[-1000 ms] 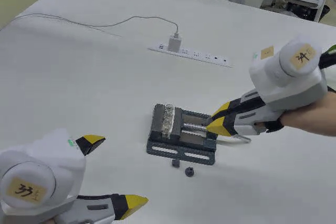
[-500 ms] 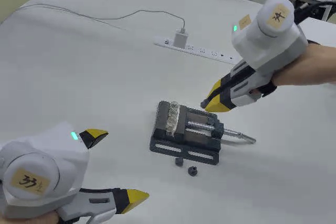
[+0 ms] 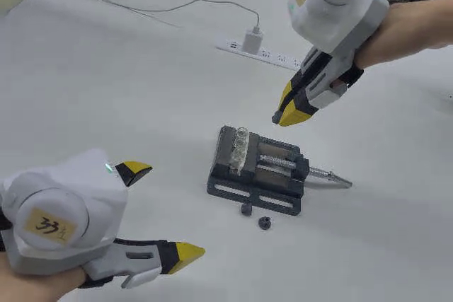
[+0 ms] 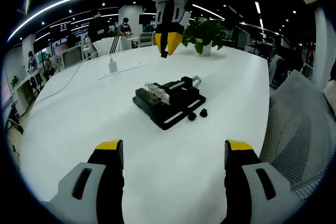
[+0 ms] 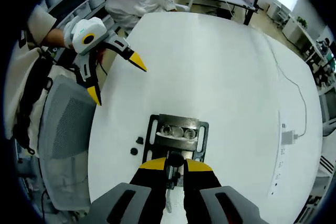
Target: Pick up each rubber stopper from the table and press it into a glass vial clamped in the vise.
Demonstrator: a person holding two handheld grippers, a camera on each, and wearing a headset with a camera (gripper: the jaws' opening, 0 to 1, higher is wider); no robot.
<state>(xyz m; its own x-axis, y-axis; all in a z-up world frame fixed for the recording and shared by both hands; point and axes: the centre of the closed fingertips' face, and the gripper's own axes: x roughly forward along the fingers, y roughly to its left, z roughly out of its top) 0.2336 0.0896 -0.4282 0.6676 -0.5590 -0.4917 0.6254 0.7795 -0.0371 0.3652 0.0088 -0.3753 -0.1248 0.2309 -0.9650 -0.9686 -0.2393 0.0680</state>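
Two small dark rubber stoppers [image 3: 245, 209] [image 3: 265, 223] are lying loose on the white worktop [image 3: 106, 90], just in front of the black vise [image 3: 258, 175] and touching neither it nor each other. The vise is clamping a short row of clear glass vials [image 3: 239, 150] upright between its blocks. In the right gripper view their mouths are showing as open rings with nothing sitting in them.

Nearest the person, the left gripper [image 3: 170, 210] is hanging low over the worktop, well short of the vise, with its jaws spread wide and nothing between them. Farther off, the right gripper [image 3: 283, 118] is hovering above the vise's far side and tilting steeply down, with its jaws drawn almost together and carrying nothing. Beyond it a power strip [image 3: 265, 56] is lying on the worktop.
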